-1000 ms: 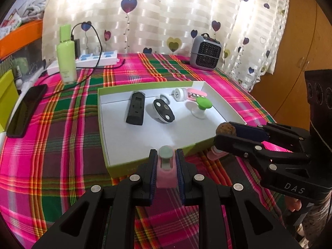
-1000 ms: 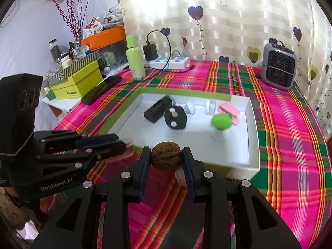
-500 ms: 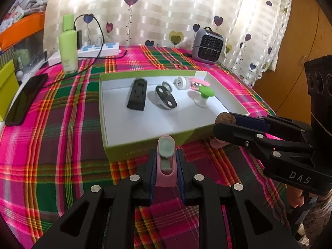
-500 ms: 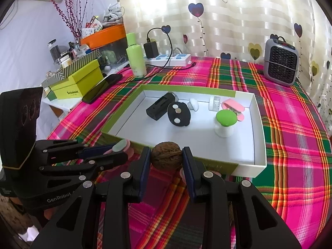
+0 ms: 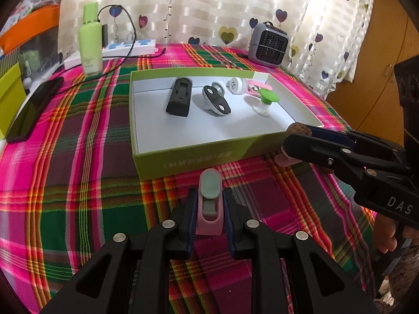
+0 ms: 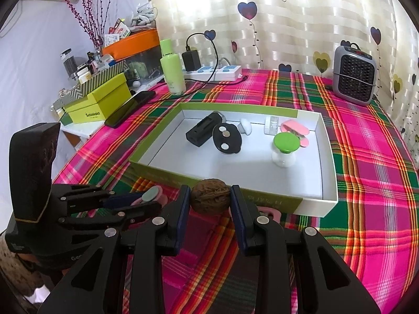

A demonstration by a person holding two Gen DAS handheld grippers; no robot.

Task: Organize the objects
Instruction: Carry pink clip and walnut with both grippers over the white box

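Looks like the carry-to-box step: left gripper has its jaws clamped on a pink clip, right gripper on a walnut, both just short of the box near wall. Next they'd need to clear that rim and drop at 6 o'clock inside, where the floor's bare; 12 o'clock is crowded.
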